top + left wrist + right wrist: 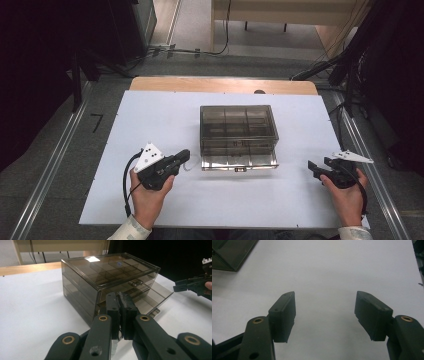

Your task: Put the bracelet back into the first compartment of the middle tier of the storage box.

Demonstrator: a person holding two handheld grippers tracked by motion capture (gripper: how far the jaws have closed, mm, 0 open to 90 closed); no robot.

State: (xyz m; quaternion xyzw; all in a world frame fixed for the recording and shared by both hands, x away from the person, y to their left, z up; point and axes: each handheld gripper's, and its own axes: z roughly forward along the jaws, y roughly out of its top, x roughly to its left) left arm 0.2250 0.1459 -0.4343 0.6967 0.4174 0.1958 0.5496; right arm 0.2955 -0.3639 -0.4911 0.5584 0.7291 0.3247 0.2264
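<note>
Left tongs (121, 315) nearest the lens: jaws pressed together, nothing between them, tips just beside the near left corner of the smoky transparent plastic drawer box (238, 131) at mid white tabletop (150, 110). The box's long axis runs left-right; its bottom drawer (239, 161) is pulled out towards the person, contents unclear. Right tongs (314, 170) gape empty, well apart to the right.
</note>
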